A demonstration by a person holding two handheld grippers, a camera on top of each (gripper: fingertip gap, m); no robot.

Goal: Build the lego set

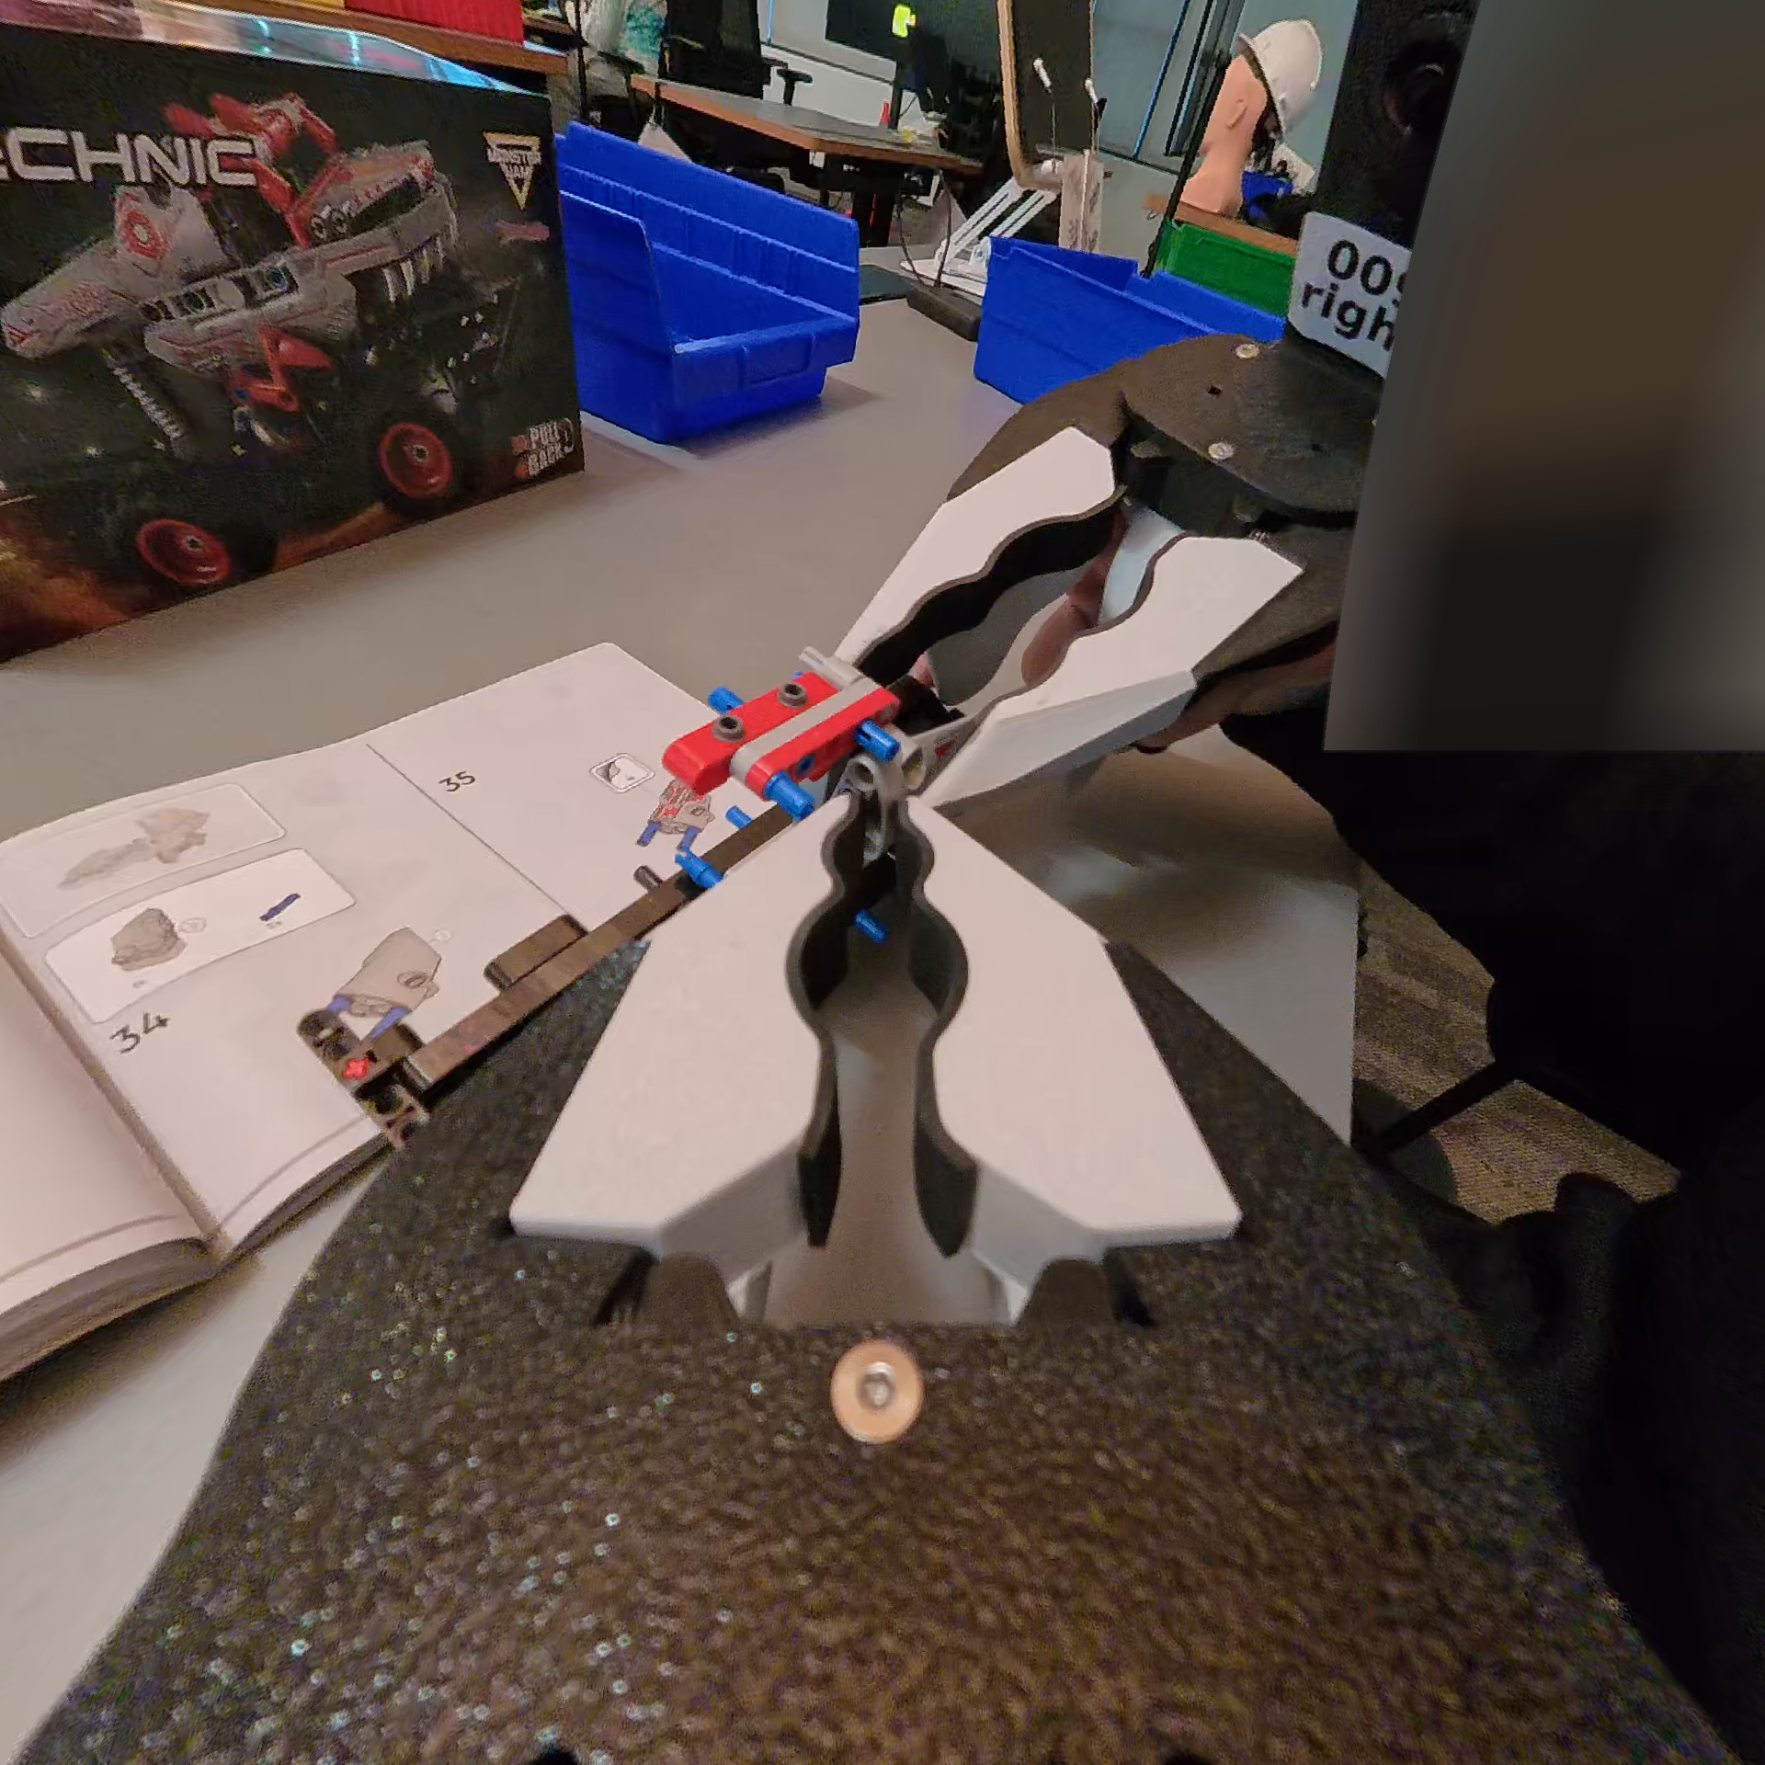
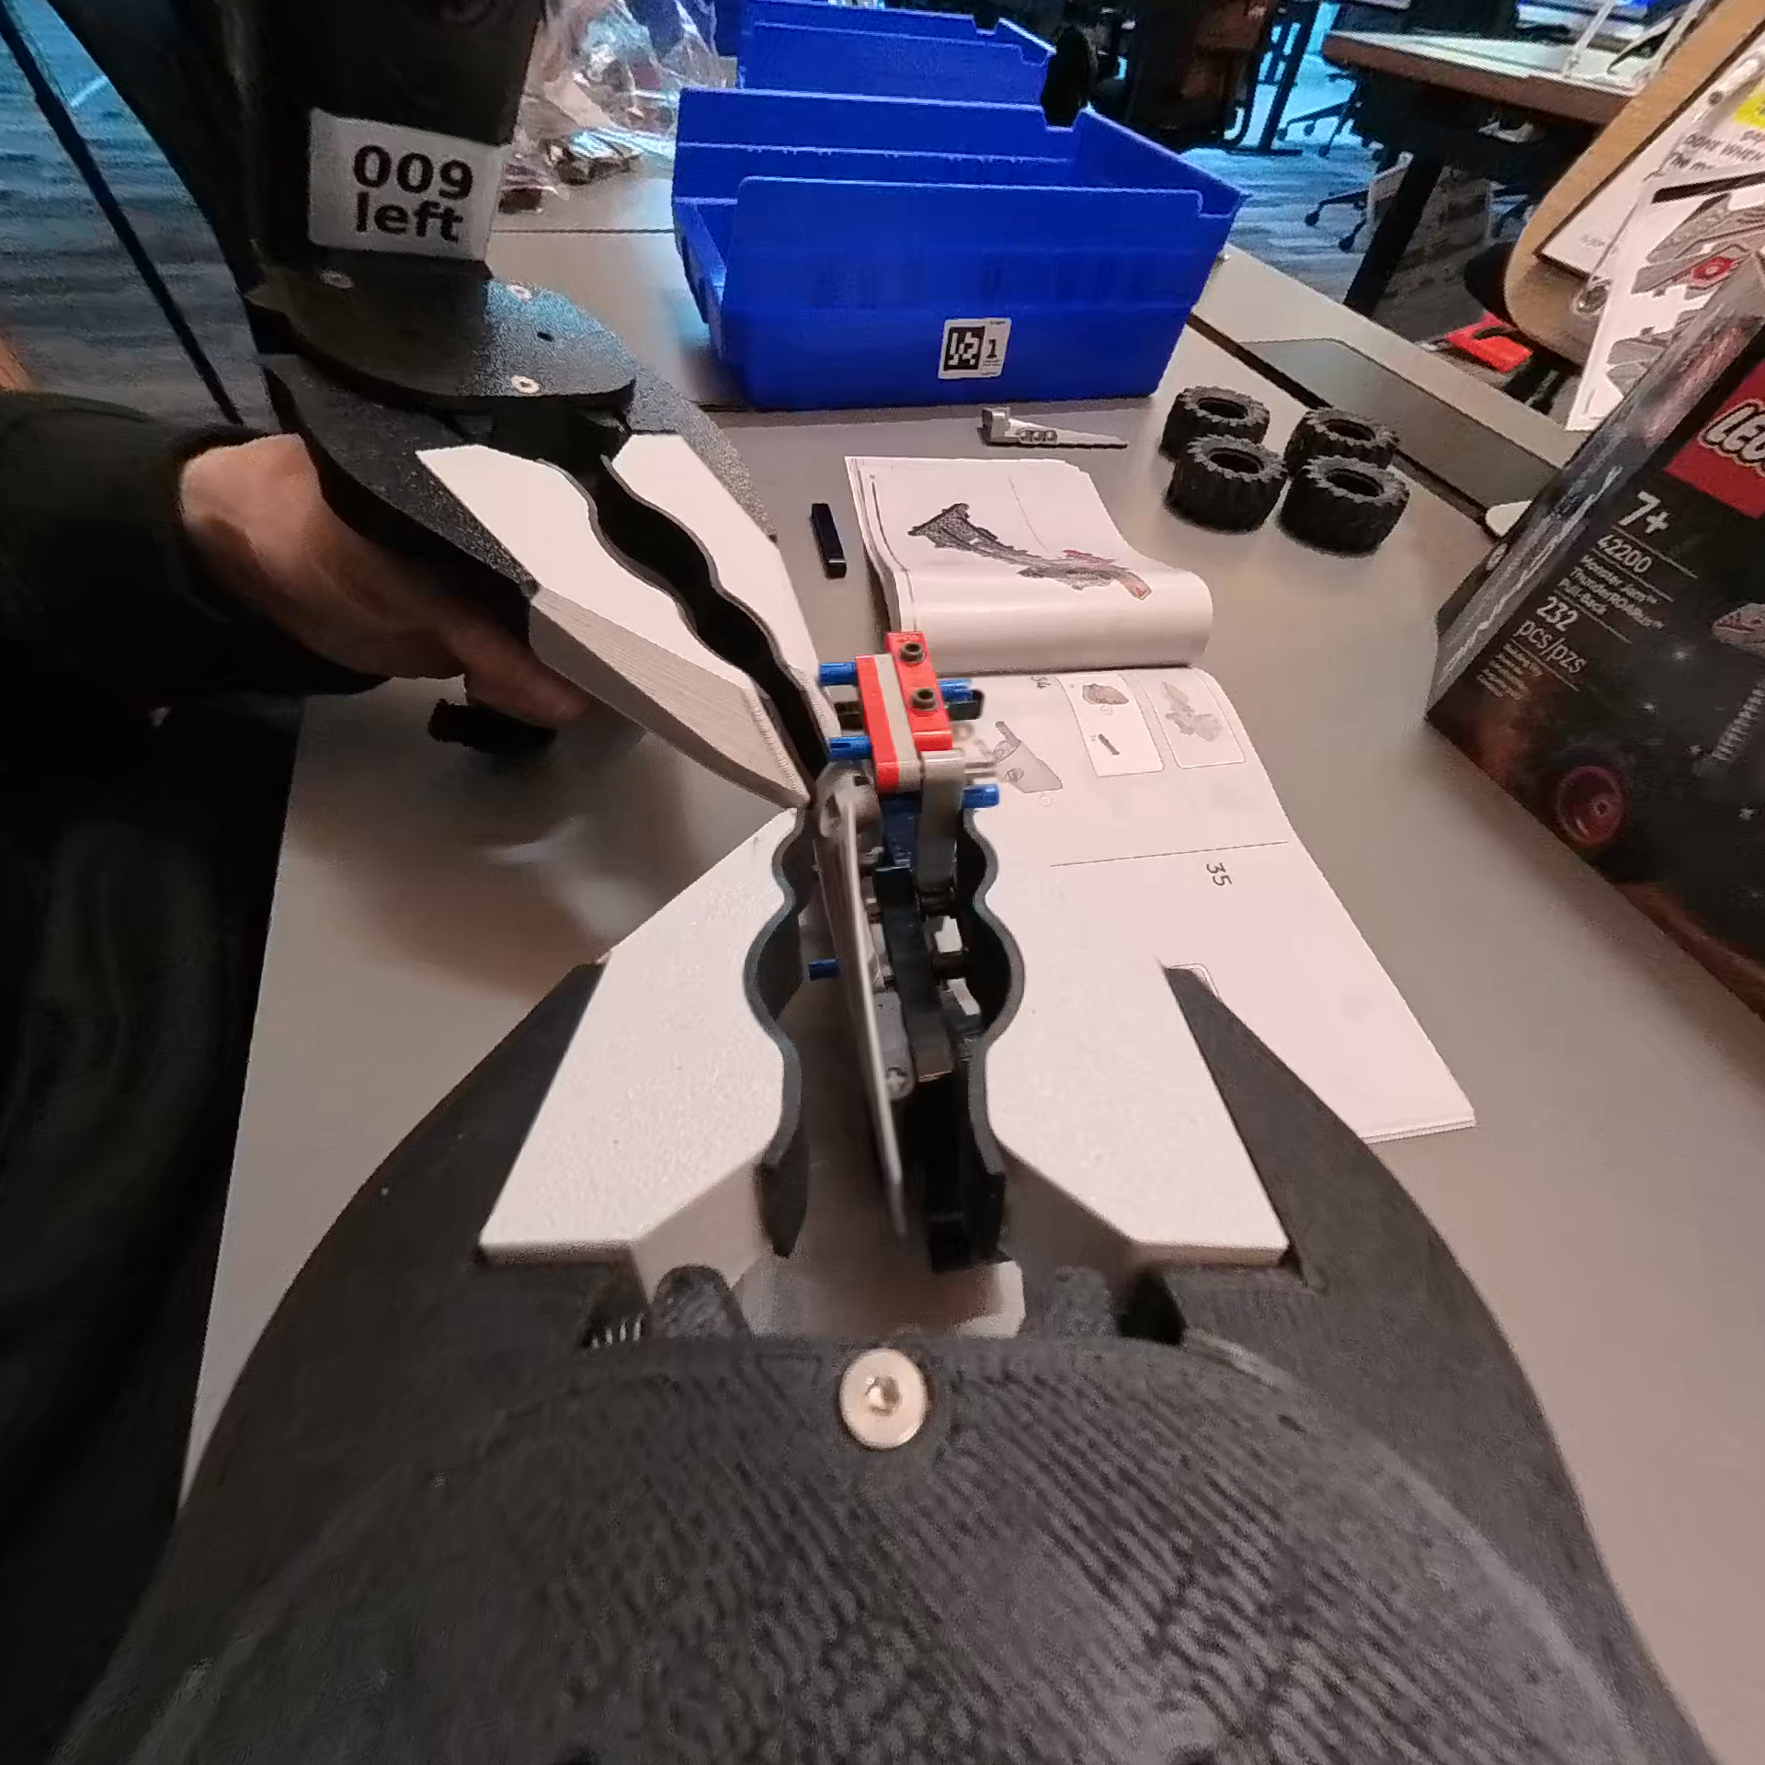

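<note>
At frame centre, the right gripper is clamping the lego assembly firmly, steadying it while the left gripper, jaws nearly closed, is pinching its grey end above the instruction booklet.

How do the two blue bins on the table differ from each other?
In the left wrist view, the nearer blue bin stands just right of the Lego box and shows its open front and an upright divider. The farther blue bin lies behind the right gripper, which hides much of it, so any divider cannot be seen. Both are the same bright blue plastic, on the grey table.
</note>
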